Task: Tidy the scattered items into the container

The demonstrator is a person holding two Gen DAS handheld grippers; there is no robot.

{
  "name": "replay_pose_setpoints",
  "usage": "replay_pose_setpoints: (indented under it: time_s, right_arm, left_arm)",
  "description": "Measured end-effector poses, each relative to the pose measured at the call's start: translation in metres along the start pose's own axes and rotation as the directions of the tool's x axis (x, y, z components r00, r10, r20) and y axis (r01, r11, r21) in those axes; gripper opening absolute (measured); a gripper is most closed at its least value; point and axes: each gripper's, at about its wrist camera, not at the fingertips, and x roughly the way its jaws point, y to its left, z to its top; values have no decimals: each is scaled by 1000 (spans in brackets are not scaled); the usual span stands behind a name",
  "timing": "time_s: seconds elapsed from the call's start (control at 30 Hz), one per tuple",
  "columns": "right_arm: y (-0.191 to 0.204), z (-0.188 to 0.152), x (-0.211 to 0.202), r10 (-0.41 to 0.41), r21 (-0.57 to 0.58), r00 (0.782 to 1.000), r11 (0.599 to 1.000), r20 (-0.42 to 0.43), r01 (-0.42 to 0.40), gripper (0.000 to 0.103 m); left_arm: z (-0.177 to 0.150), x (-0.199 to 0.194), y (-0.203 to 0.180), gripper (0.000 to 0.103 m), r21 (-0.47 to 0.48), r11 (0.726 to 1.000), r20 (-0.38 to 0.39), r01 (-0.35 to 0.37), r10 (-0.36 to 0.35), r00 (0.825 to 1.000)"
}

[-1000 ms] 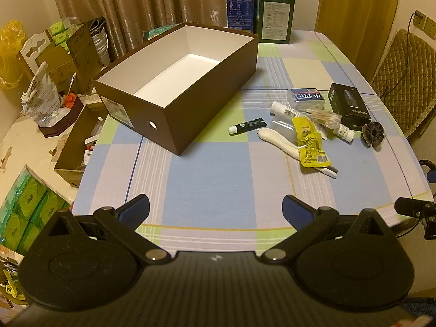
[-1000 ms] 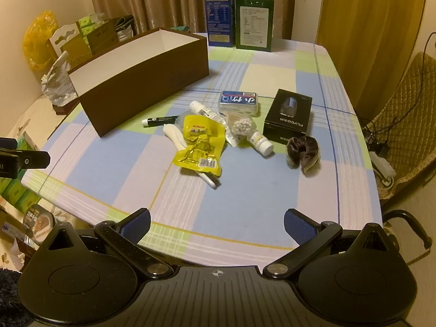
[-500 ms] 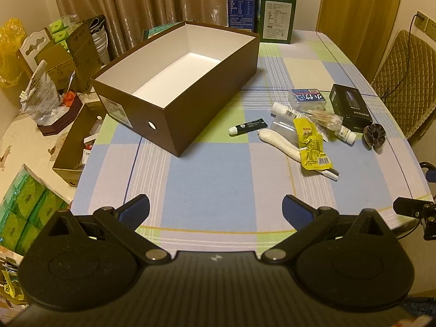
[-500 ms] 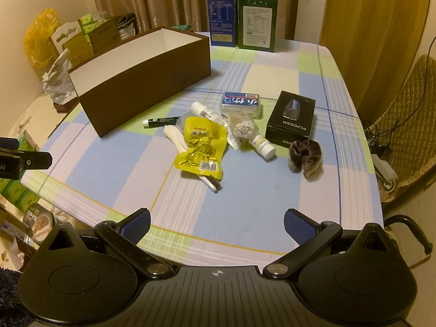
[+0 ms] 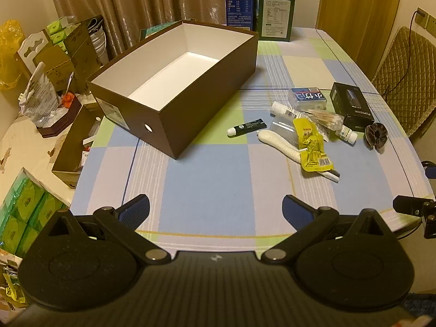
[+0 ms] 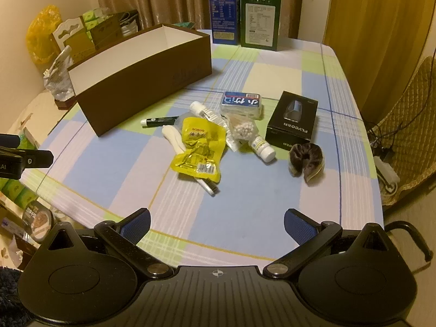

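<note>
The left gripper (image 5: 215, 208) hangs over the near edge of the table (image 5: 207, 190) with its jaws spread wide and nothing between them. Ahead of it and to its left stands the brown box (image 5: 174, 87), open at the top, its white inside bare. Ahead and to its right, well apart from the fingers, the scattered things lie together in a loose pile.

The right gripper (image 6: 216, 224) is likewise wide open and holds nothing, poised above the near table edge. Far ahead on its left is the same brown box (image 6: 141, 81). Just right of the box lies a small black tube (image 6: 159, 121) with a white cap. Next, straight ahead of the gripper, a yellow packet (image 6: 199, 150) rests on top of a white brush (image 6: 174, 139), whose bristled end pokes out at the near side. Behind the packet sit a white bottle (image 6: 203, 111), a clear bag of cotton swabs (image 6: 242, 130) and a blue-labelled case (image 6: 241, 103). A second small bottle (image 6: 263, 148) lies just right of the swabs. Further right stands a black carton (image 6: 293, 120), and a dark hair scrunchie (image 6: 306, 160) lies just in front of it, near the right finger's line.
</note>
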Motion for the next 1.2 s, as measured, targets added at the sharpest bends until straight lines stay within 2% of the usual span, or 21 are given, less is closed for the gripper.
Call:
replay_pose_setpoints:
  time_s: [0.63,0.97,1.2]
  right_arm:
    - [-26,19,14,23,-36,1000,999,-4,-23,101]
    - [-49,31,24,107,-30,994,994,10,-107,101]
    - [-71,38,33,115,-36,993,993,21,-114,100]
  left_arm:
    - [15,14,-17,102,-21,1000,-11,-16,16,1000]
    - [23,27,-27,102,-49,998,-24,-39,38,999]
    - [28,38,-39,102,-62,998,-30,-17,15,999]
